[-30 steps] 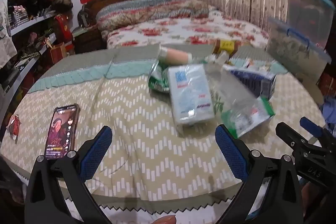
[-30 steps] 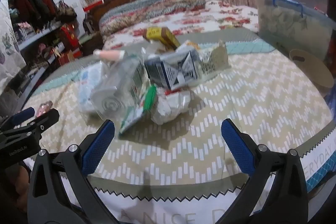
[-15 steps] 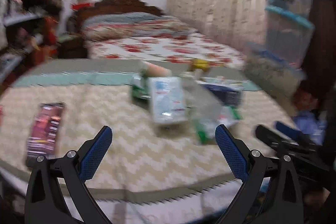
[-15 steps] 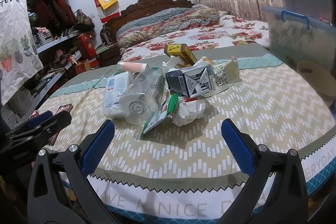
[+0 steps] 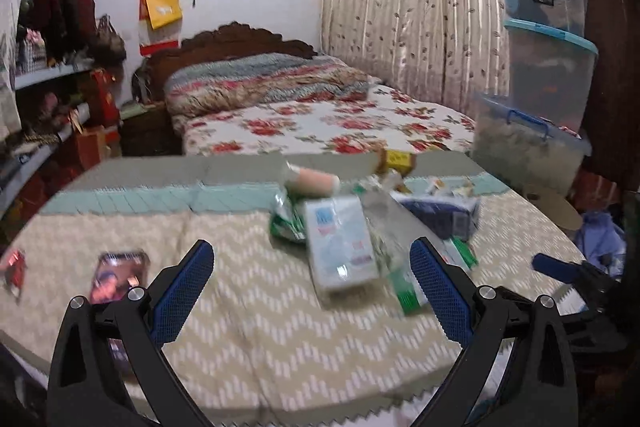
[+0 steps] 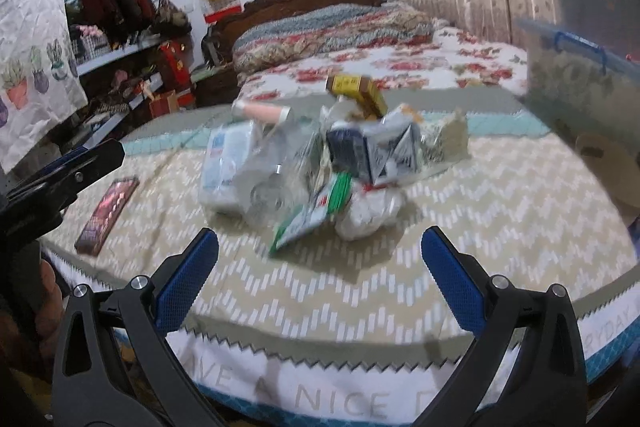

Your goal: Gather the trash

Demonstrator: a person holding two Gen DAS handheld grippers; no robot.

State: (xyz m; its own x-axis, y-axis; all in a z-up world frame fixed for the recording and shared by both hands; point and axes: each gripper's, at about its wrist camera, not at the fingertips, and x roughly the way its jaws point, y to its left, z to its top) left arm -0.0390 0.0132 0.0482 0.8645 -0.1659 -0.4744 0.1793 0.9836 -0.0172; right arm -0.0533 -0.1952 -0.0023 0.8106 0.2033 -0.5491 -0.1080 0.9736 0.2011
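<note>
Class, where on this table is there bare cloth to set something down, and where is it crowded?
Bare cloth: the near strip between the trash pile and the table's front edge, and between the pile and the phone. Also right of the crumpled paper. The middle is crowded.

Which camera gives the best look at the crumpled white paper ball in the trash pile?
The right wrist view. The crumpled white paper ball sits at the near edge of the pile, in front of the dark blue carton, unobstructed though slightly blurred. In the left wrist view I cannot make it out; the pile and that gripper's right finger cover that side.
</note>
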